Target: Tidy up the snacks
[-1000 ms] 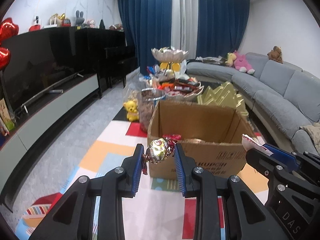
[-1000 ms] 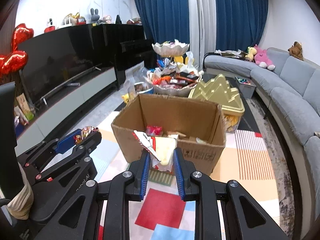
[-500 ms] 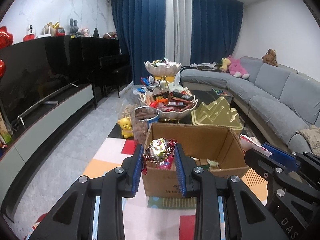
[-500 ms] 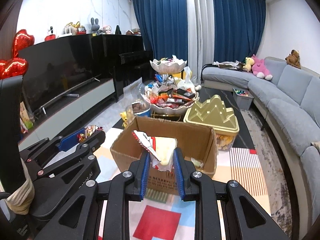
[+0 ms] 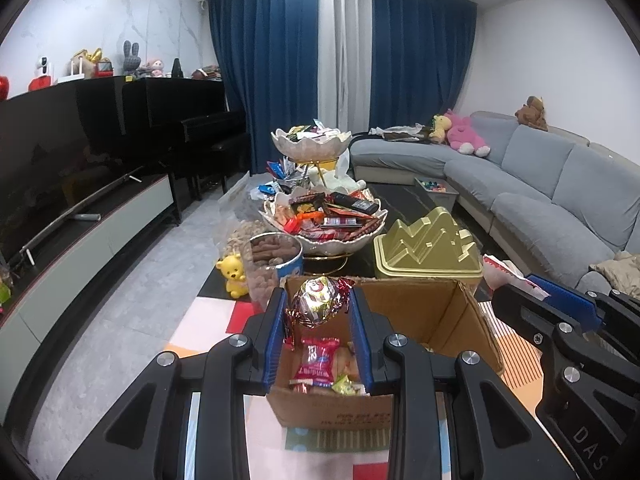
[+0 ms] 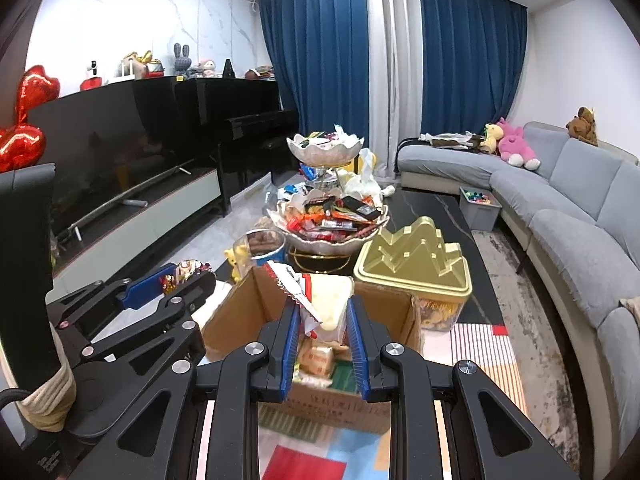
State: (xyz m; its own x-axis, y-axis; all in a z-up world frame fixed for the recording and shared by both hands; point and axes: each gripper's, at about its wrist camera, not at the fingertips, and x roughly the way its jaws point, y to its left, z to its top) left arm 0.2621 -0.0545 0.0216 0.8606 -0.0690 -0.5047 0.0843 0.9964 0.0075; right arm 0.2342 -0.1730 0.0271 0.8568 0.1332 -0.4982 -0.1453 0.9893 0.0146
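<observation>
My left gripper point(image 5: 319, 305) is shut on a round gold-foil candy point(image 5: 318, 302) and holds it above the open cardboard box point(image 5: 448, 312), which holds several wrapped snacks point(image 5: 318, 362). My right gripper point(image 6: 322, 312) is shut on a cream and red snack packet point(image 6: 320, 300) above the same box point(image 6: 236, 316). Each gripper shows in the other's view: the right one point(image 5: 516, 286) at the right, the left one point(image 6: 182, 276) at the left. A two-tier snack bowl stand point(image 5: 324, 224) full of snacks stands behind the box.
A gold mountain-shaped tin point(image 5: 426, 248), a tub of nuts point(image 5: 274, 258) and a yellow bear toy point(image 5: 232, 276) stand near the box. A grey sofa point(image 5: 540, 200) runs along the right, a TV cabinet point(image 5: 100, 216) along the left. A patterned rug point(image 6: 480, 344) lies underneath.
Both grippers have risen and moved forward over the box with their snacks still held. The box interior now shows below the fingers.
</observation>
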